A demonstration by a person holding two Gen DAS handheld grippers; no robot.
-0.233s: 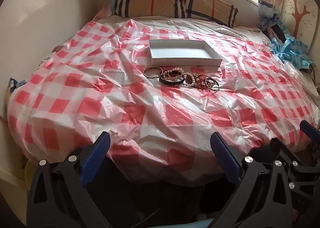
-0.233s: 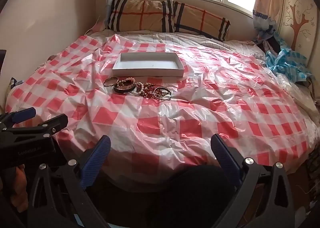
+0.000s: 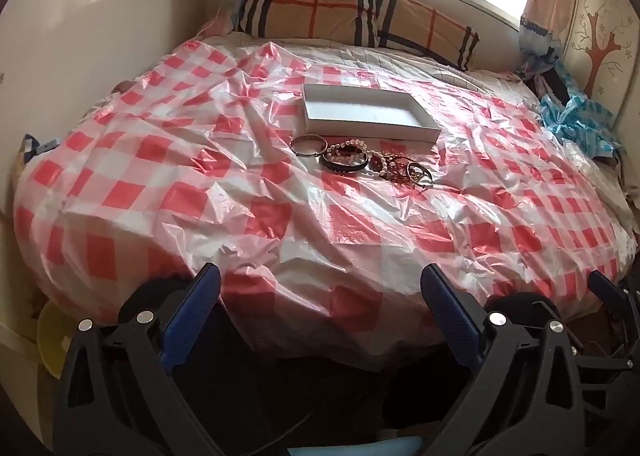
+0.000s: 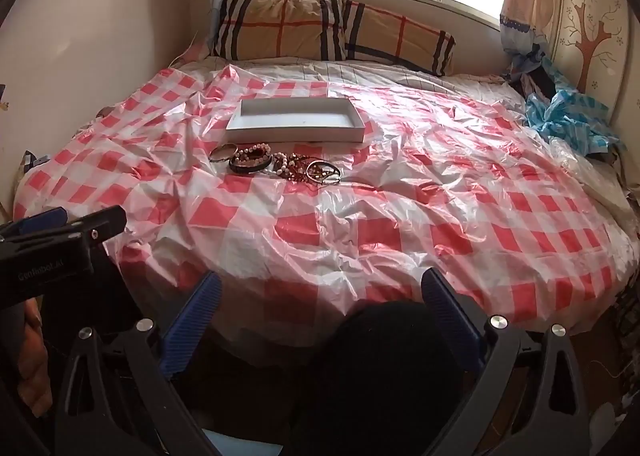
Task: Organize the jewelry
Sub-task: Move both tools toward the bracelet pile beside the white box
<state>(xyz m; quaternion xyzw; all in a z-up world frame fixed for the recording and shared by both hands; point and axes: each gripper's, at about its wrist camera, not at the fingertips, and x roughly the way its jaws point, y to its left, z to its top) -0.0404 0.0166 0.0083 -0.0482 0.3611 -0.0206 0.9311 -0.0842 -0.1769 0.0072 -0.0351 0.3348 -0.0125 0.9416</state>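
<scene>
Both the left gripper (image 3: 320, 312) and the right gripper (image 4: 320, 308) hang with jaws spread wide and empty at the bed's near edge. The jewelry (image 3: 362, 160) lies heaped on the checked plastic sheet (image 3: 200, 184) just in front of the white box (image 3: 368, 116), pieces overlapping so single strands are hard to separate

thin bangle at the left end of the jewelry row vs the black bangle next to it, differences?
The thin bangle is slim, metallic and lies alone with bare cloth showing through it. The black bangle is thicker, dark, and has pale beads lying across it. The thin bangle sits nearer the white box. Both are rings lying flat on the checked cover.
</scene>
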